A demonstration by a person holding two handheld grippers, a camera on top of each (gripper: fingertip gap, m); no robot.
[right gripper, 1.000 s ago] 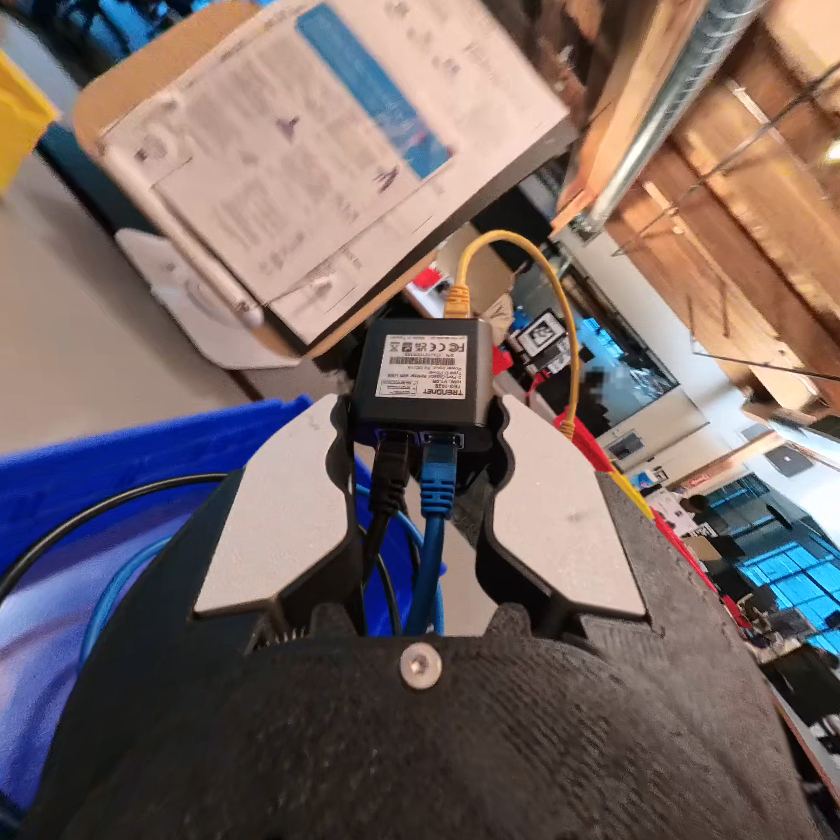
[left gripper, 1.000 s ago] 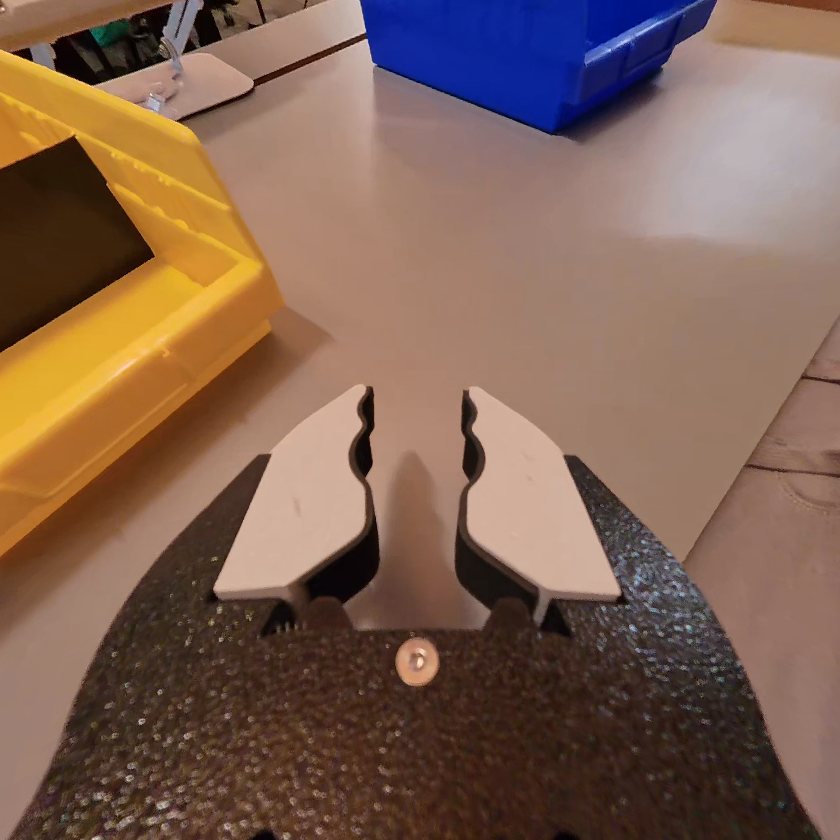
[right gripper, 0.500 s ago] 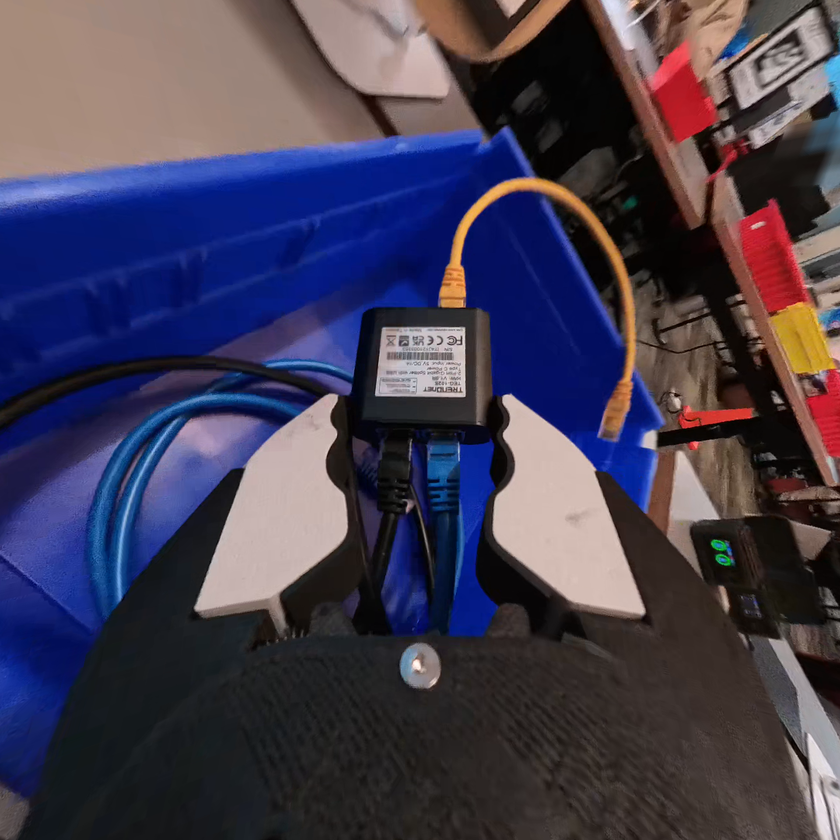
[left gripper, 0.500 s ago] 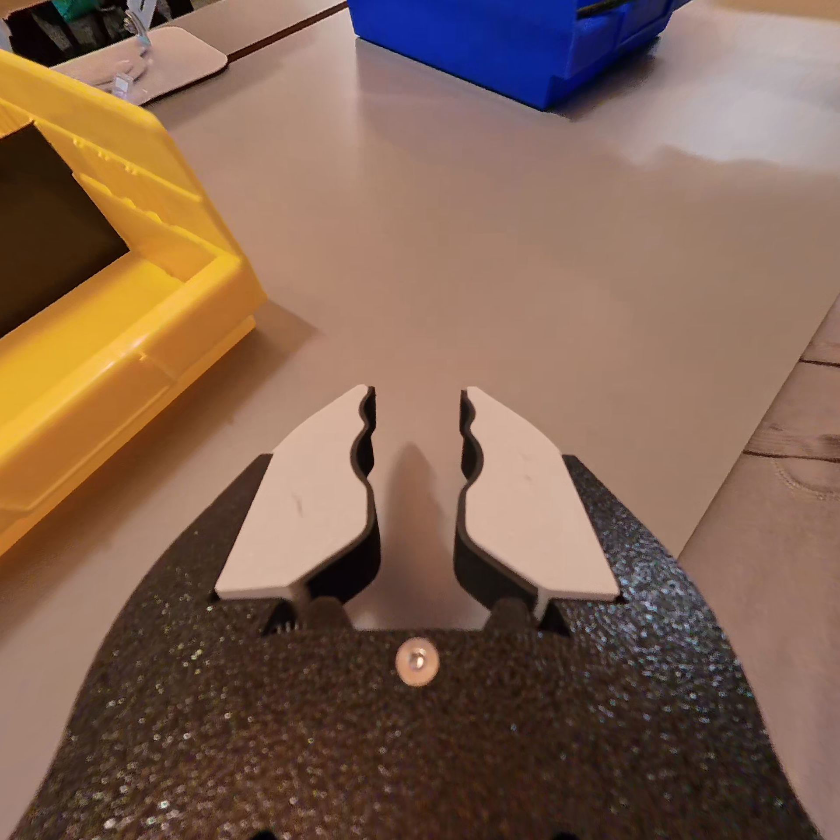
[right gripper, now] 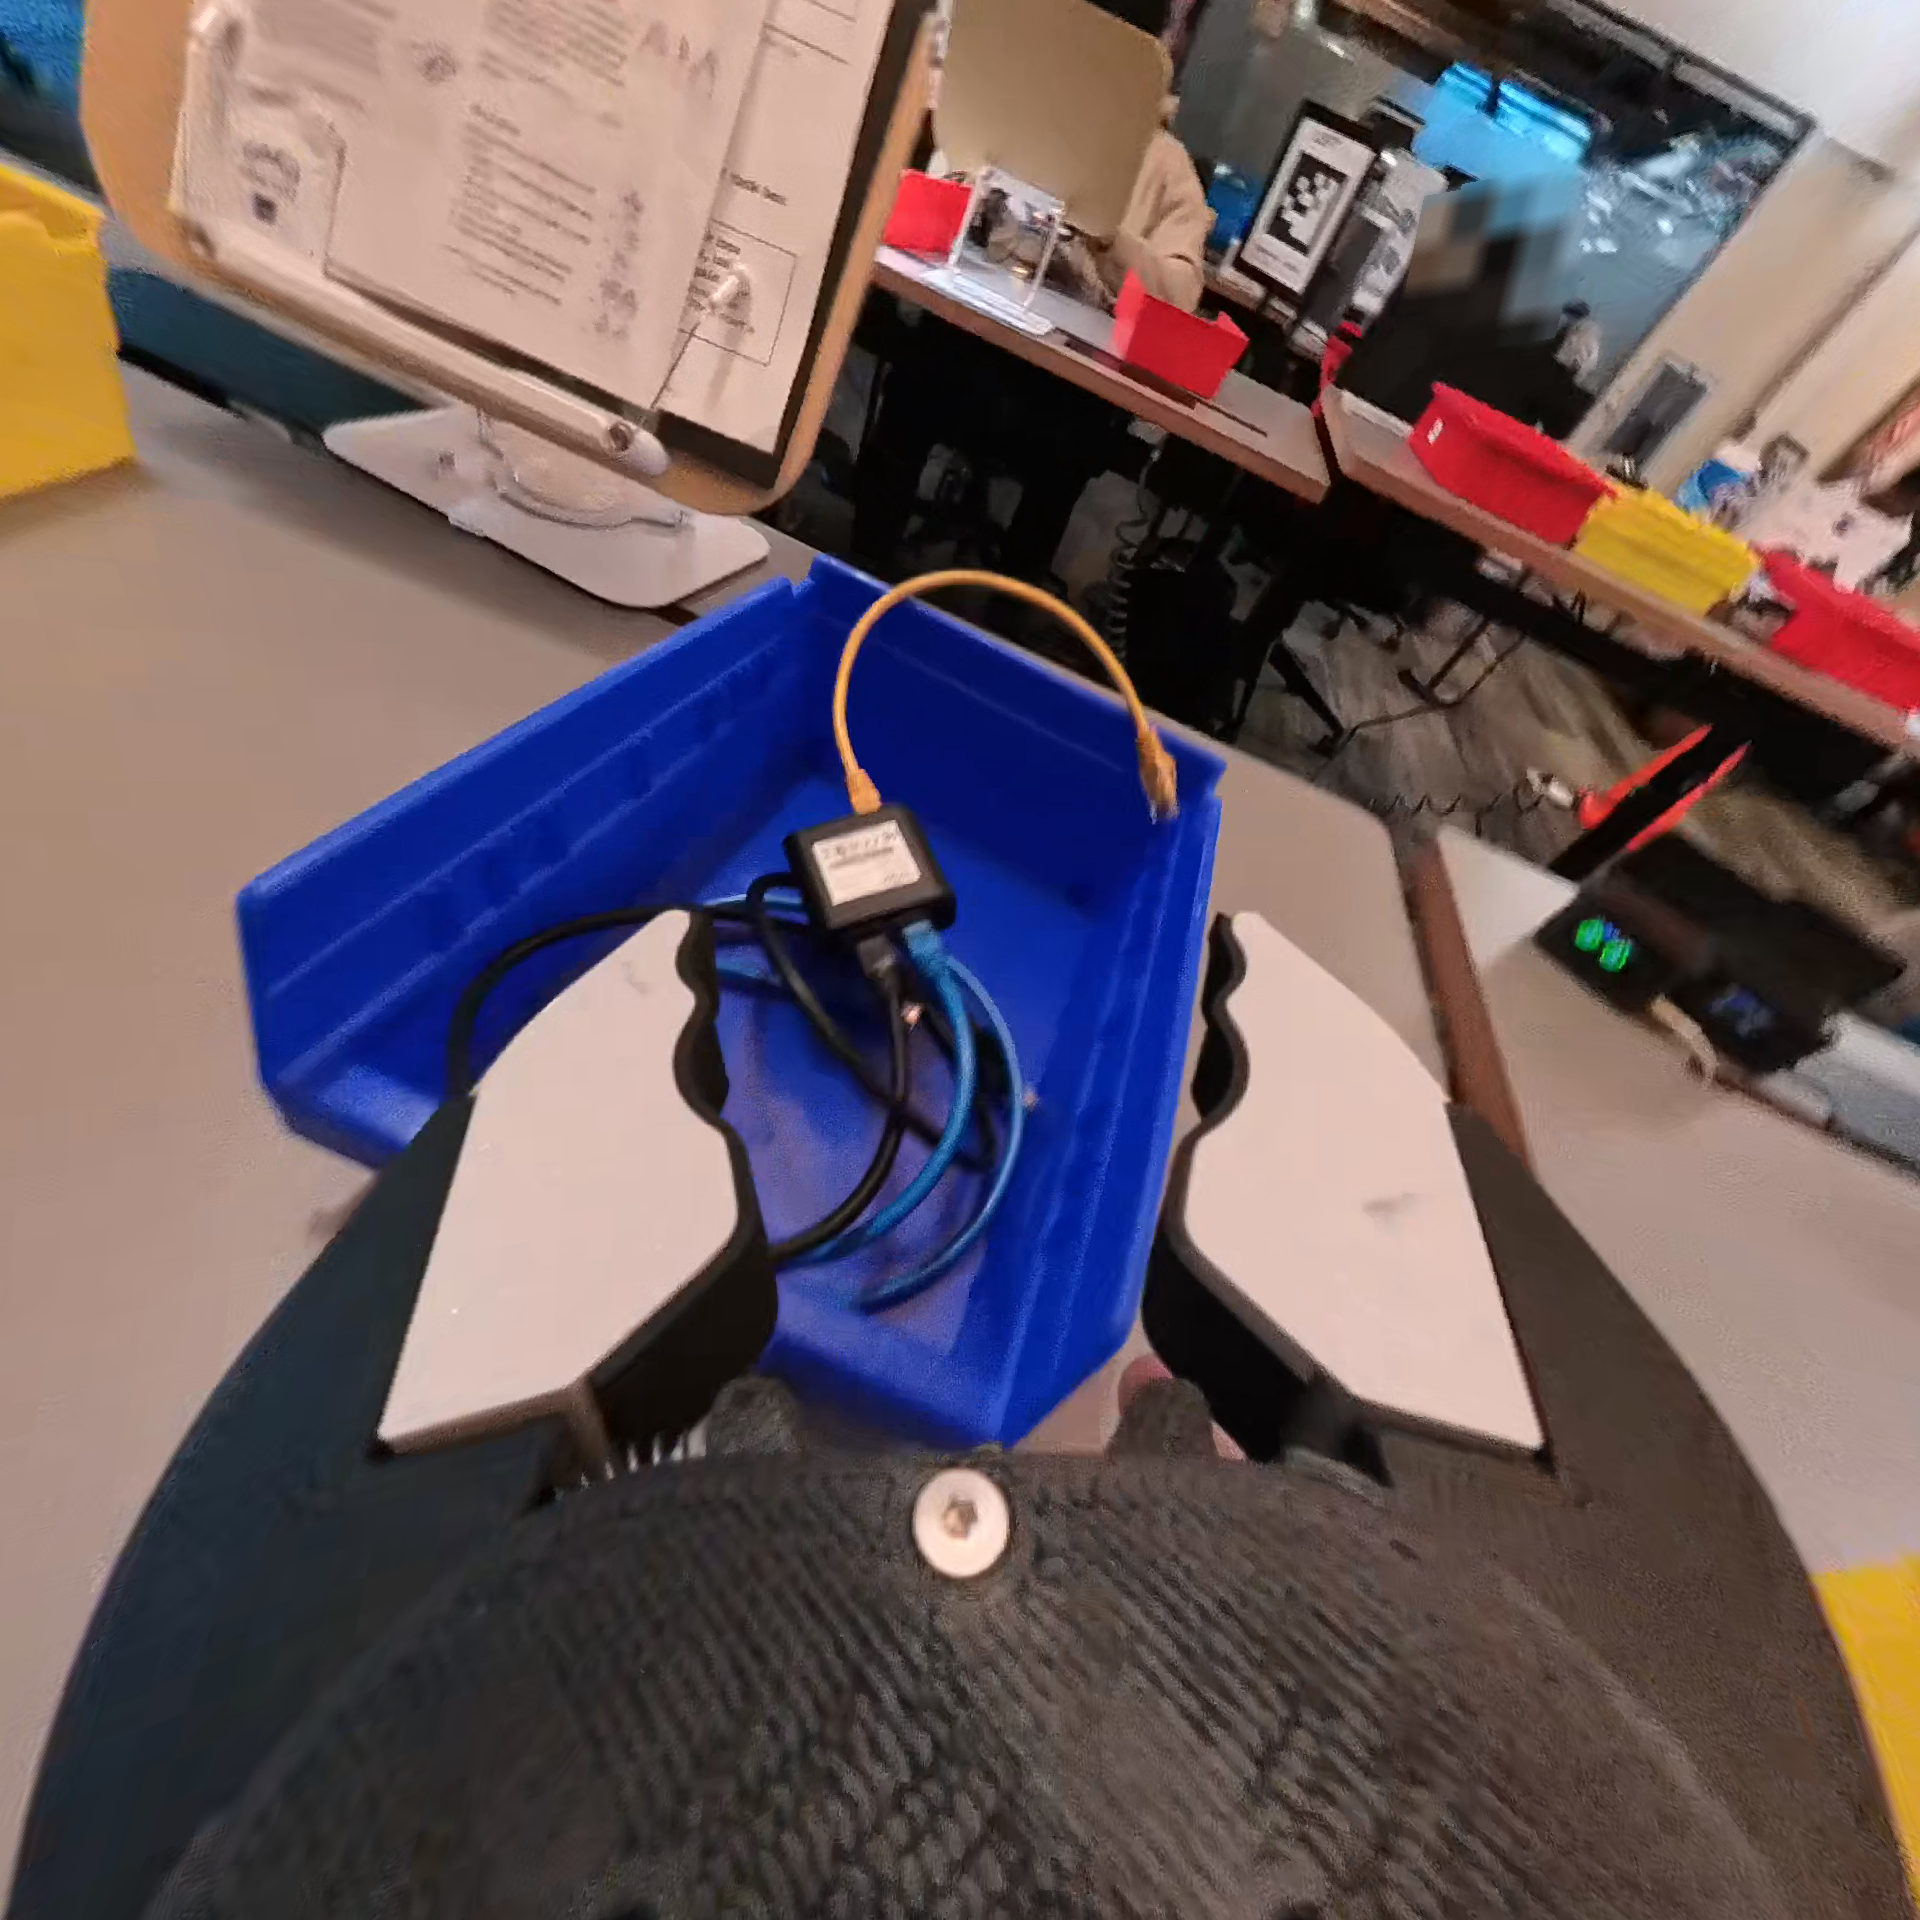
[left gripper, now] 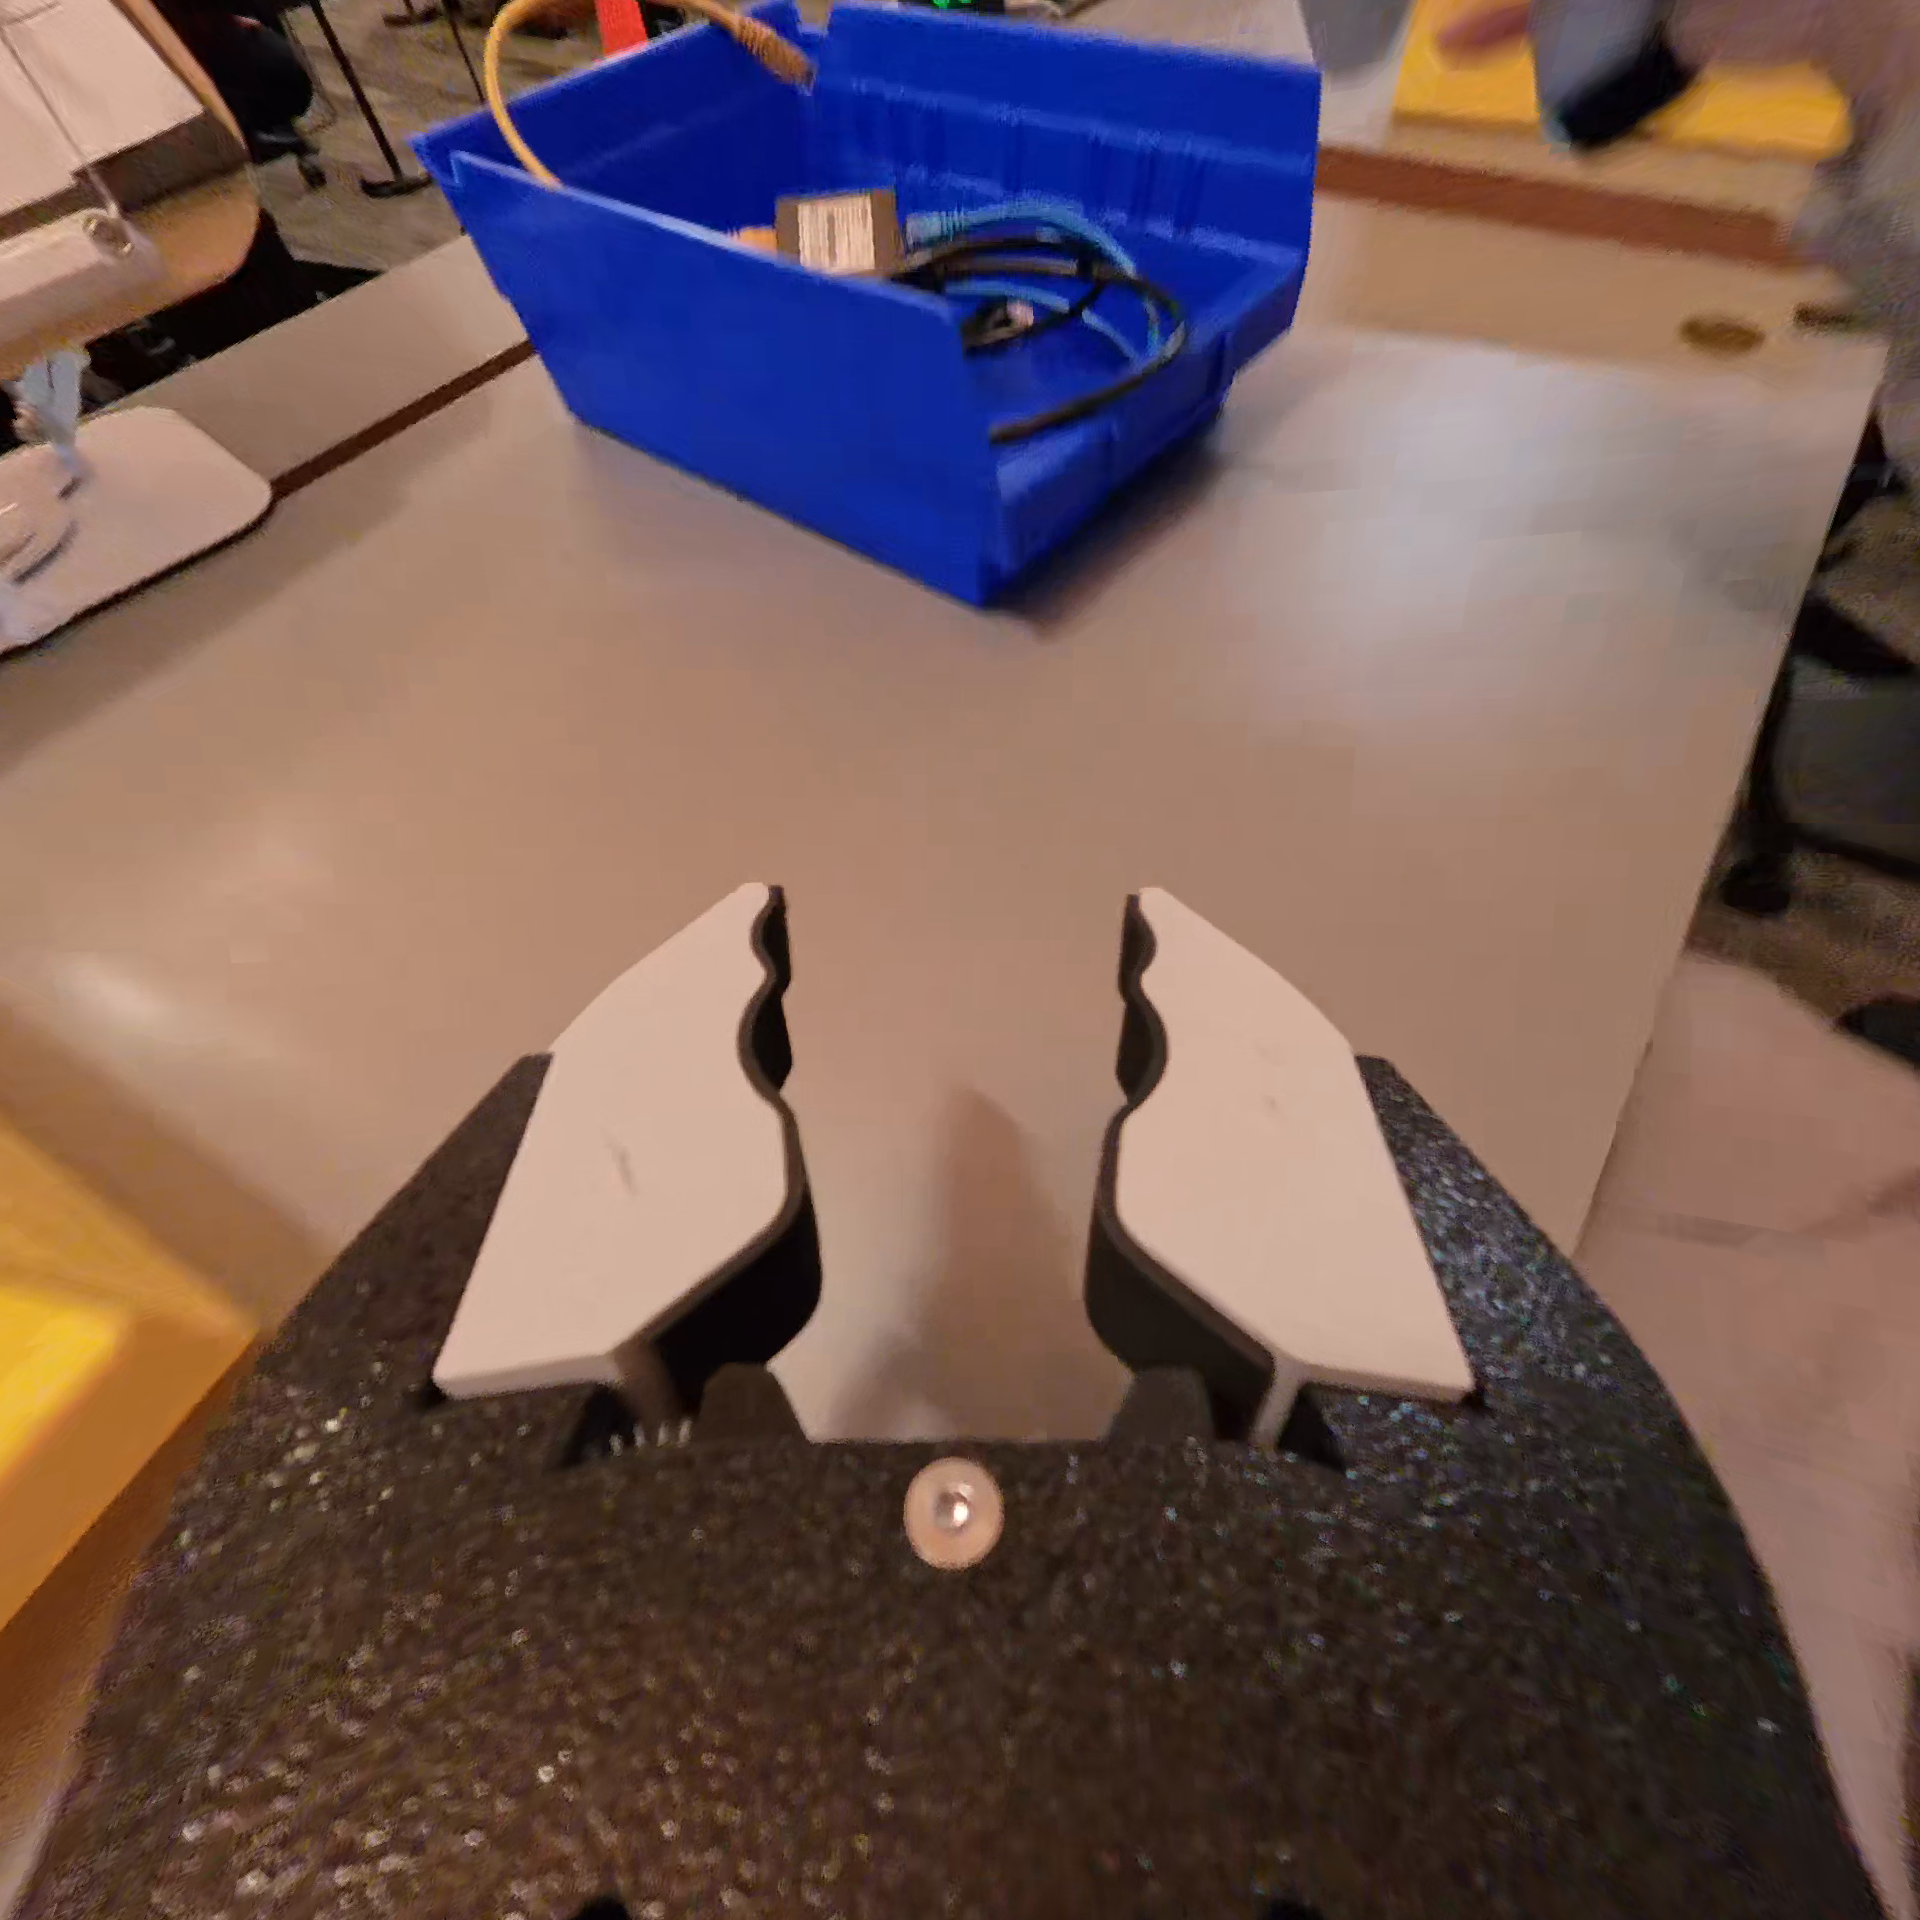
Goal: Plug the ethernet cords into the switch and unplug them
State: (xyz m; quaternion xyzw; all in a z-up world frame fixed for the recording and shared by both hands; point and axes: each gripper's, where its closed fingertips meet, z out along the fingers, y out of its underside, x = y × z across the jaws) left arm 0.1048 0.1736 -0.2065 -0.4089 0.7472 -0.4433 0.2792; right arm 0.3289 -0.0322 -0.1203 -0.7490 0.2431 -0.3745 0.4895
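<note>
Switch (right gripper: 871, 868): small black box w/ pale label up, lying in blue bin (right gripper: 499, 852) toward far end. Ahead of and below right claw (right gripper: 951, 961), not touching; seen through gap btwn its fingers.

Yellow cord (right gripper: 977, 623): one end plugged into far side of switch, arcs up over bin, other plug hanging loose by far right corner of rim.

Black cord (right gripper: 582, 940): plugged into near side of switch, loops left inside bin.

Blue cord (right gripper: 961, 1081): plugged in beside black, coiled on bin floor toward near wall.

Right claw: wide open, empty, hovering above near end of bin; cords visible btwn fingers, none gripped.

Left claw (left gripper: 951, 914): parted, moderate gap, empty, over bare grey table (left gripper: 727, 748). Bin (left gripper: 831, 384) well ahead of it in left view; switch (left gripper: 836, 231) and cords inside, well apart from claw.

Yellow bin (left gripper: 94, 1340): corner just left of left claw, blurred.

Stand w/ papers (right gripper: 499, 208): on table beyond bin, left.

Background: tables w/ red and yellow bins (right gripper: 1496, 473), blurred.
</note>
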